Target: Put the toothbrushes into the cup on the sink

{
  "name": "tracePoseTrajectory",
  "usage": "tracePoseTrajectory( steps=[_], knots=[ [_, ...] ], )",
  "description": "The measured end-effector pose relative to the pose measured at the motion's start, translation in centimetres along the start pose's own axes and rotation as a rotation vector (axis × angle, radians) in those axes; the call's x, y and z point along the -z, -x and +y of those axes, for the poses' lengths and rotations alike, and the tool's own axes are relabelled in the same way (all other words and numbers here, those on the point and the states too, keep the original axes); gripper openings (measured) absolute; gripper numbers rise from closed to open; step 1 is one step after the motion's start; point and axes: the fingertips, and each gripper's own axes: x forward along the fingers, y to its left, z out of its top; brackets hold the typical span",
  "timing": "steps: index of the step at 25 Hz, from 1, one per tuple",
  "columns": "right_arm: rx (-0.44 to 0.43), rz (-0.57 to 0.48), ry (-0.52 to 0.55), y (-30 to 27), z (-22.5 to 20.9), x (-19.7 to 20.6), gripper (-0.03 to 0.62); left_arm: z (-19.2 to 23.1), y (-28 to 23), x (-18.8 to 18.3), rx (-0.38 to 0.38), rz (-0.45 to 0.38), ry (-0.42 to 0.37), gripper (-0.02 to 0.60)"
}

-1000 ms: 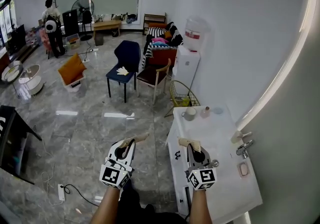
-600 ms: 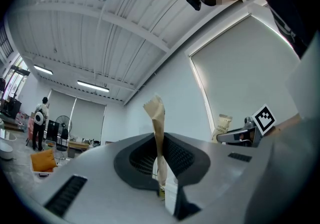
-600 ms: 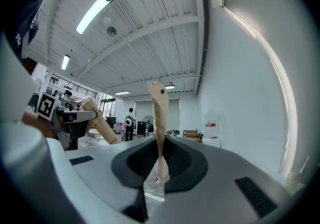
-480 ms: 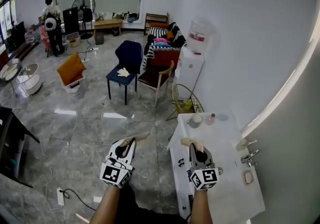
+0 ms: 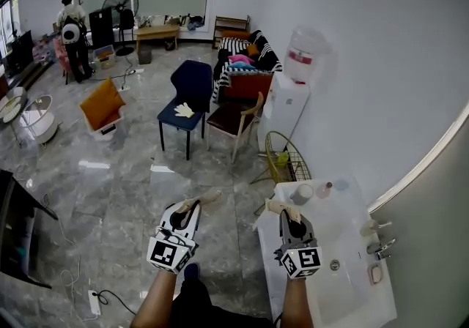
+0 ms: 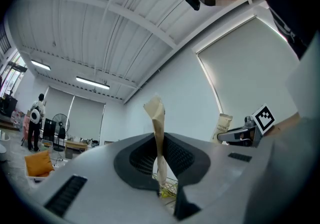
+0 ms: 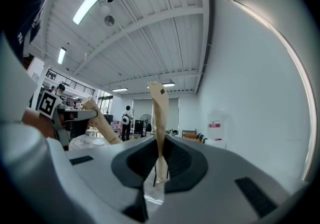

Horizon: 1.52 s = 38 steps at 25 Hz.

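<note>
L toothbrush (image 5: 206, 198), slim, beige: clamped in left gripper (image 5: 192, 206), over floor, left of sink (image 5: 350, 299). R toothbrush (image 5: 281, 209): clamped in right gripper (image 5: 287, 216), above sink's left edge. Cup (image 5: 300, 194) upright at sink's far end, near R toothbrush, not touching.

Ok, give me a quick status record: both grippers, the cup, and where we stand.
left gripper: shut on a tan wrapped toothbrush, over the floor left of the sink
right gripper: shut on a second toothbrush, at the sink's left edge
cup: upright at the sink's far end, beside a small bottle
progress: neither toothbrush in the cup yet
</note>
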Motion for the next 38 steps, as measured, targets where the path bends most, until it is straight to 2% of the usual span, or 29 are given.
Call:
tracePoseTrajectory(
  steps=[4, 11, 17, 22, 26, 38],
  knots=[
    [0.033, 0.013, -0.015, -4.6, 0.0, -0.1, 0.049, 4.5, -3.1, 0.6, 0.019, 0.002, 0.028, 0.046],
    [0.091, 0.027, -0.009, -12.1, 1.3, -1.2, 0.049, 12.7, -6.9, -0.2, 0.050, 0.006, 0.021, 0.046],
    [0.113, 0.016, -0.009, -16.2, 1.8, -2.4, 0.049, 16.9, -9.3, -0.4, 0.070, 0.007, 0.036, 0.047],
    [0.114, 0.011, -0.019, -18.3, 1.5, -2.2, 0.049, 18.6, -10.7, 0.1, 0.070, -0.005, 0.074, 0.047],
    [0.113, 0.003, -0.011, -19.6, 0.5, -2.4, 0.049, 19.5, -12.3, 0.2, 0.053, -0.019, 0.075, 0.046],
    [0.112, -0.006, -0.017, -21.0, -3.0, -2.3, 0.049, 17.7, -16.4, 0.6, 0.096, -0.023, 0.062, 0.047]
  ],
)
